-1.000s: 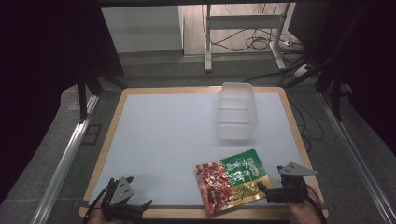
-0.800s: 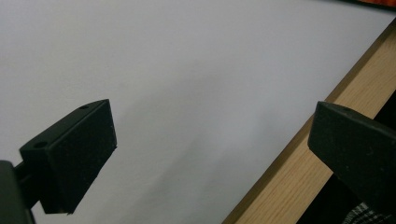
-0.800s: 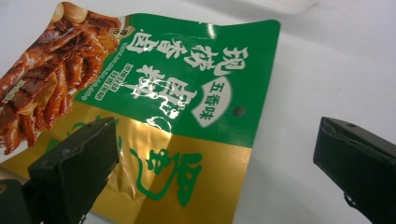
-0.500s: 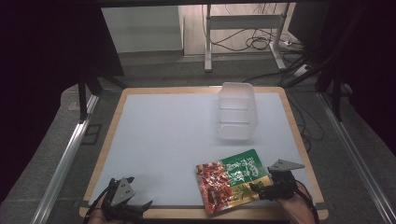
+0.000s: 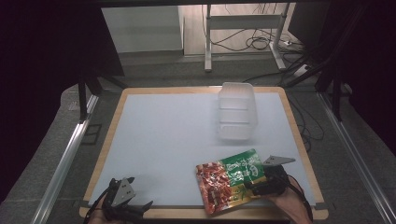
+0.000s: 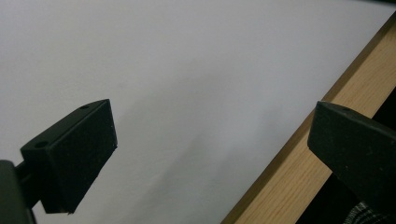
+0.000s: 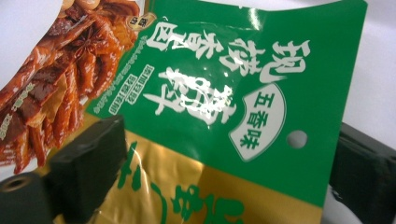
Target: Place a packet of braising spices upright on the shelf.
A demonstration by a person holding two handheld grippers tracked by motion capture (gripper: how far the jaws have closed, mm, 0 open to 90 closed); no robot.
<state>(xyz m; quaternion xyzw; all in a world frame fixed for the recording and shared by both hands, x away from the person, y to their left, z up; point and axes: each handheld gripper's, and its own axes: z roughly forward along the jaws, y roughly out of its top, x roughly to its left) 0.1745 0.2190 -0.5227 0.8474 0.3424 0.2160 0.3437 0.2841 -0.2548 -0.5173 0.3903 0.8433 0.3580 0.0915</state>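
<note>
Straddling the green, gold and red foil snack packet (image 7: 224,102) at the white table's (image 5: 163,140) near right edge, the right gripper (image 7: 224,172), jaws spread, should pinch its header squarely.

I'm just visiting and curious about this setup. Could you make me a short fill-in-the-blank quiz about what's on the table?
1. The clear plastic container holds ____.
2. The snack packet lies between the ____ jaws of the right hand-held gripper.
3. The left hand-held gripper sits at the table's ____ edge.

Missing words: nothing; open; near
</note>
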